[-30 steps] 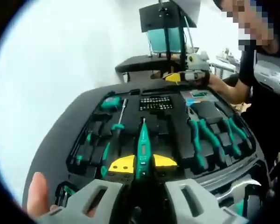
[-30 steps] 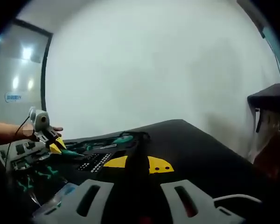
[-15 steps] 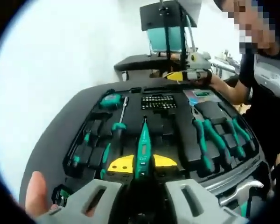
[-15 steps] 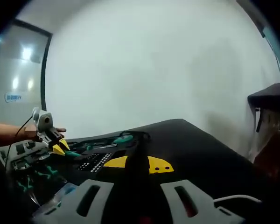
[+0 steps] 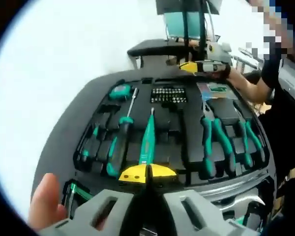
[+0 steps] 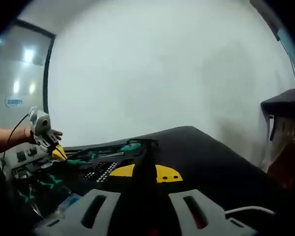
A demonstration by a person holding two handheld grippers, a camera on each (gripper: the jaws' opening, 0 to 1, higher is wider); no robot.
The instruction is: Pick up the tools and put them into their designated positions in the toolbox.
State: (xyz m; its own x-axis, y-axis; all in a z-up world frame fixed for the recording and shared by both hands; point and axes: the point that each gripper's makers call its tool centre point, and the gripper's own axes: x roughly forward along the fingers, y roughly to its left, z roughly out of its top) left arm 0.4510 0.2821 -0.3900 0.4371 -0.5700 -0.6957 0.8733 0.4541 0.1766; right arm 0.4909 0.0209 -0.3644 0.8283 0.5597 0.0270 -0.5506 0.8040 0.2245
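Note:
The open toolbox has a black foam tray holding a green tester pen, a screwdriver, two pairs of green-handled pliers, a bit set and a tape measure. My left gripper is shut, its yellow tips just behind the pen's near end. The right gripper sits at the tray's far edge, held by a hand. In the right gripper view its yellow pads stand slightly apart with a dark strip between them. The left gripper hovers over the toolbox.
A thumb shows at the lower left beside a loose green tool. A metal wrench lies in front of the tray on the right. A person stands at the right. The black table carries a white cable.
My left gripper has slid back off the tester pen and its jaws have come together; the pen stays in the tray. The right gripper has not moved.

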